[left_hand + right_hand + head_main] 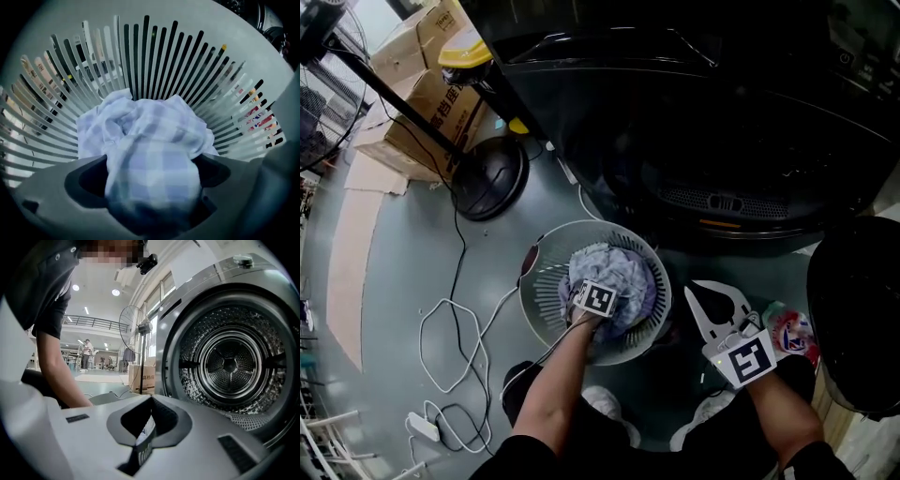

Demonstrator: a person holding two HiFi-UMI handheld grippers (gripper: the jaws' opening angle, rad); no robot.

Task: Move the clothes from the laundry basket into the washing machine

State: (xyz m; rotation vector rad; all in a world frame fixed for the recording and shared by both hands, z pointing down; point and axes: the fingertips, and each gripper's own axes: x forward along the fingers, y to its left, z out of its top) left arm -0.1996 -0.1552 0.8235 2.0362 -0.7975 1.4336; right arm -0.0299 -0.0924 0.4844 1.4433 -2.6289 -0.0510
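Note:
A round white slatted laundry basket (534, 272) stands on the floor in front of the dark washing machine (722, 169). It holds pale blue checked clothes (619, 272). My left gripper (598, 298) points down into the basket. Its jaws stand wide open on either side of a bunched checked cloth (150, 140), and I see no pad pressing on it. My right gripper (698, 291) hovers right of the basket, shut and holding nothing. In the right gripper view it (150, 401) faces the machine's open steel drum (229, 364), which looks empty.
A fan's round black base (490, 176) and cardboard boxes (431, 103) stand at the left. White cables (455, 347) and a power strip (422, 427) lie on the floor. A black bin (858, 309) and a coloured packet (792, 333) sit at the right.

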